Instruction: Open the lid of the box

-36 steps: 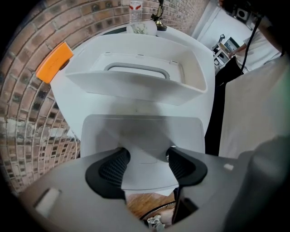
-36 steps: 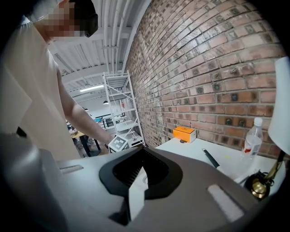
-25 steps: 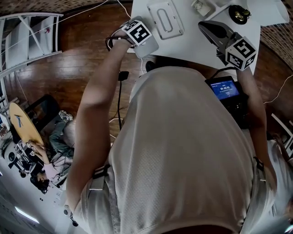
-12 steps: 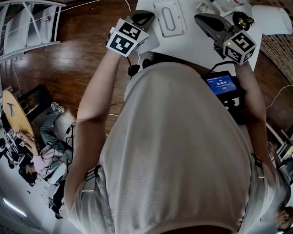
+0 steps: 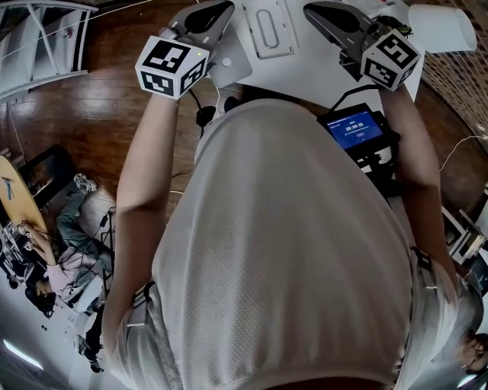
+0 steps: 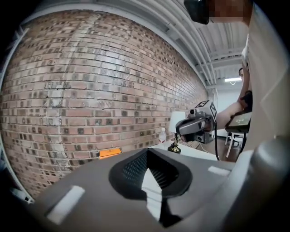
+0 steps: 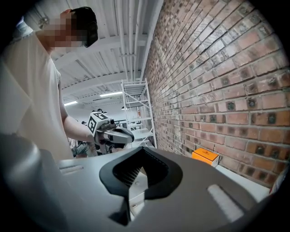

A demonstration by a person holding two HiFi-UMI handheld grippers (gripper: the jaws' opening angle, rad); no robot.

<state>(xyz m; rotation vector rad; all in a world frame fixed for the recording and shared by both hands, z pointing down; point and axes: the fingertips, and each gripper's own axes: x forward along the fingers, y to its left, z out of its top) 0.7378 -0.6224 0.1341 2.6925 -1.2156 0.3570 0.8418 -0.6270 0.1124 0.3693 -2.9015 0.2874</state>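
Note:
A flat white box (image 5: 268, 30) with a recessed grip in its lid lies on the white table (image 5: 320, 65), between my two grippers. My left gripper (image 5: 204, 14) hovers at the table's left edge, raised off the surface, and its jaws are shut with nothing between them (image 6: 152, 179). My right gripper (image 5: 328, 15) is held up to the right of the box, and its jaws also meet, empty (image 7: 136, 174). Neither gripper touches the box. A small orange box (image 6: 111, 152) sits against the brick wall (image 6: 90, 90); this orange box (image 7: 206, 156) also shows in the right gripper view.
A brass ornament (image 6: 174, 147), a bottle (image 6: 163, 135) and a white shade (image 5: 441, 27) stand at the table's far right. A black device with a lit blue screen (image 5: 354, 128) hangs at the person's front. A metal shelf rack (image 7: 136, 108) stands behind on the wooden floor (image 5: 114, 114).
Both grippers have risen toward the head camera. The left one has swung left, away from the white box and off the table's edge. The table has slid to the top of the view.

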